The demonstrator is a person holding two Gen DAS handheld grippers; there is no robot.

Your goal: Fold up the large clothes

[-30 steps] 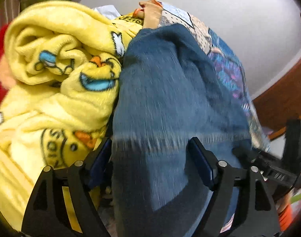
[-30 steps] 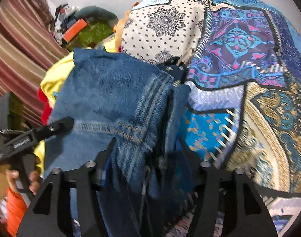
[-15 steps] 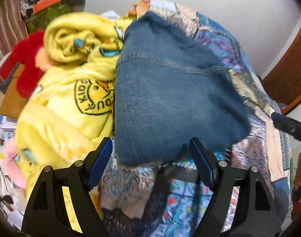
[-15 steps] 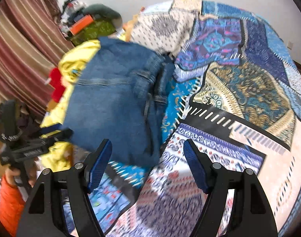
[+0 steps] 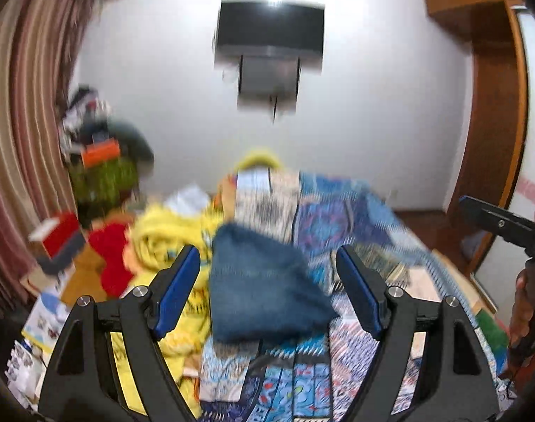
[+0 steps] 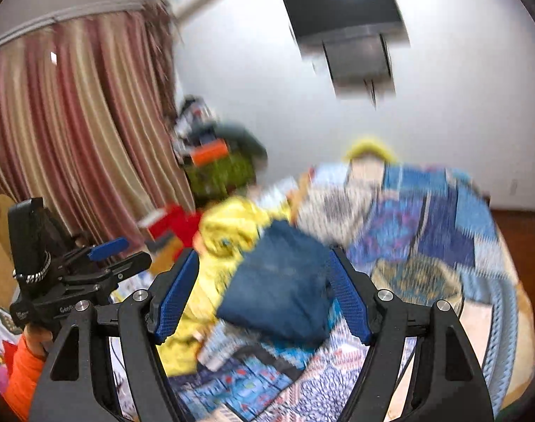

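Folded blue jeans (image 5: 264,288) lie on the patterned bedspread (image 5: 337,218), leaning against a yellow cartoon blanket (image 5: 169,242). My left gripper (image 5: 267,295) is open and empty, held back from and above the jeans. My right gripper (image 6: 264,295) is open and empty too, also well back from the jeans (image 6: 281,295). The left gripper also shows at the left edge of the right wrist view (image 6: 102,260), and part of the right one at the right edge of the left wrist view (image 5: 503,228). Both views are blurred.
A red plush item (image 5: 109,256) and boxes (image 5: 56,239) lie left of the blanket. Striped curtains (image 6: 74,123) hang on the left. A black TV (image 5: 267,38) is mounted on the white wall. A wooden wardrobe (image 5: 492,105) stands at the right.
Both grippers have let go of the jeans and pulled back and up from the bed. The jeans now rest folded on the bedspread, and the wall and TV have come into view.
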